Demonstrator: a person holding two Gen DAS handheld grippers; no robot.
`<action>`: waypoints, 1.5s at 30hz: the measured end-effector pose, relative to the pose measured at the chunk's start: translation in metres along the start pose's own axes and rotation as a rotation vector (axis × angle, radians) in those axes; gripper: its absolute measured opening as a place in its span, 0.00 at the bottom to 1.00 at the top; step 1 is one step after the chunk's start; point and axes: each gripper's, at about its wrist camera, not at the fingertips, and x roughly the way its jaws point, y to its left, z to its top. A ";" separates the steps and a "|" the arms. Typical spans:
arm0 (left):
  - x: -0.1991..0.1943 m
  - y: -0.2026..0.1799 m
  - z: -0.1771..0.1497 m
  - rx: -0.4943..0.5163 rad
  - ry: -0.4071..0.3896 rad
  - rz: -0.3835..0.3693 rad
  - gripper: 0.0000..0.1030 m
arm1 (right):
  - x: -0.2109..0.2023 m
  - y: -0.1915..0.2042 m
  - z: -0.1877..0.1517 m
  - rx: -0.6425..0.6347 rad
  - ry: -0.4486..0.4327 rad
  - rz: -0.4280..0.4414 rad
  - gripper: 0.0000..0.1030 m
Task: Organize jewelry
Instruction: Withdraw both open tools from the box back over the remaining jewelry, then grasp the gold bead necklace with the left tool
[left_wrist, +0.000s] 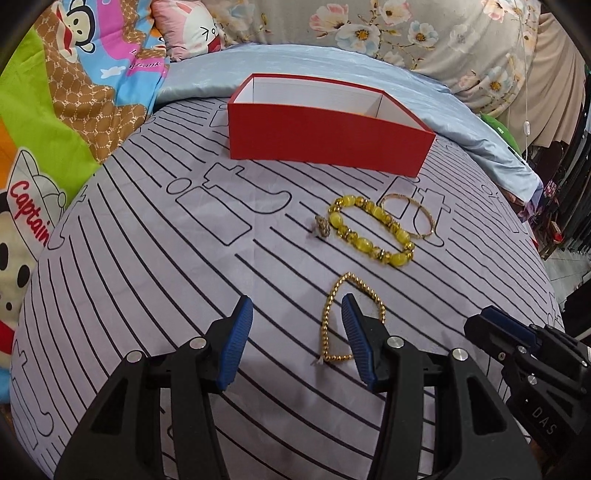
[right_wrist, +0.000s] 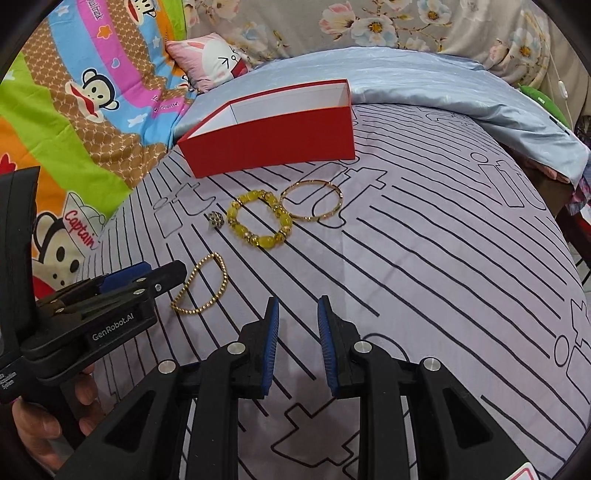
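Note:
An open red box (left_wrist: 325, 142) with a white inside stands on the striped bed sheet; it also shows in the right wrist view (right_wrist: 273, 142). In front of it lie a yellow bead bracelet (left_wrist: 369, 229) (right_wrist: 258, 221), a thin gold bangle (left_wrist: 408, 214) (right_wrist: 312, 201), a small ring (left_wrist: 322, 228) (right_wrist: 215, 219) and a gold bead bracelet (left_wrist: 349, 317) (right_wrist: 201, 284). My left gripper (left_wrist: 297, 306) is open, its right finger over the gold bead bracelet. My right gripper (right_wrist: 295, 306) is open and empty, to the right of that bracelet.
Cartoon-print bedding (left_wrist: 44, 122) lies at the left and a pink pillow (right_wrist: 210, 61) behind the box. A light blue sheet (right_wrist: 443, 85) and floral fabric (left_wrist: 424, 33) lie at the back. The bed edge drops off at the right.

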 end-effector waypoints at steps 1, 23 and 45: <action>0.001 0.000 -0.002 -0.001 -0.004 0.001 0.46 | 0.001 -0.001 -0.001 -0.001 0.000 -0.003 0.22; 0.013 -0.014 -0.007 0.080 -0.024 0.051 0.41 | 0.010 -0.004 -0.012 -0.009 -0.010 -0.013 0.29; 0.017 0.024 0.008 -0.010 -0.038 0.070 0.03 | 0.030 0.018 0.033 -0.054 -0.016 0.037 0.32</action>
